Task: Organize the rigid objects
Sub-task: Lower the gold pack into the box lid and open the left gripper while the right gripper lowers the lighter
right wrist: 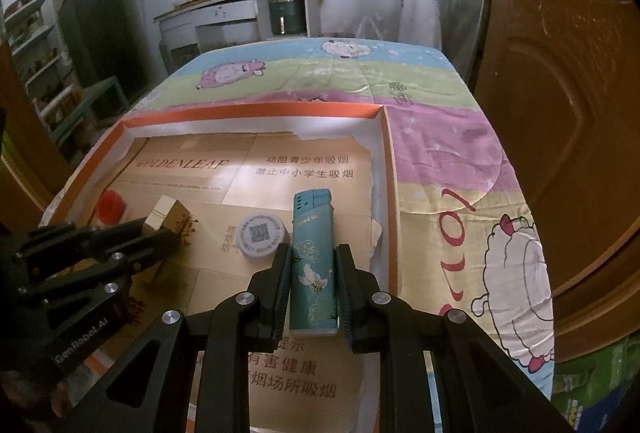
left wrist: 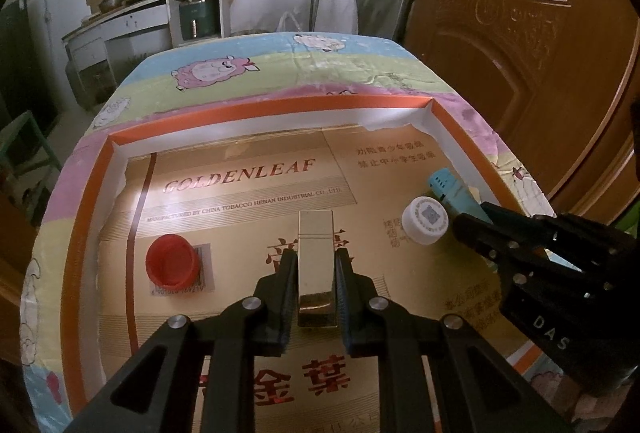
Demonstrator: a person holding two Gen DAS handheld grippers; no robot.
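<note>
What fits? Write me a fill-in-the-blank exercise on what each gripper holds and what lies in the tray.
1. The left gripper is shut on a ____-coloured block.
2. The right gripper is shut on a teal ____.
3. The bottle cap lying left of the block is ____ in colour.
4. The white cap bears a printed ____ code on top.

Missing words: gold; lighter; red; QR

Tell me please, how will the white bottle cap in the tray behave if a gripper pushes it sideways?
The white bottle cap lies flat on the tray's smooth gold card, so it would probably slide, not roll. It looks like small thin plastic, likely light and stiff. The teal lighter lies close beside it, so a push that way might bump it.
</note>
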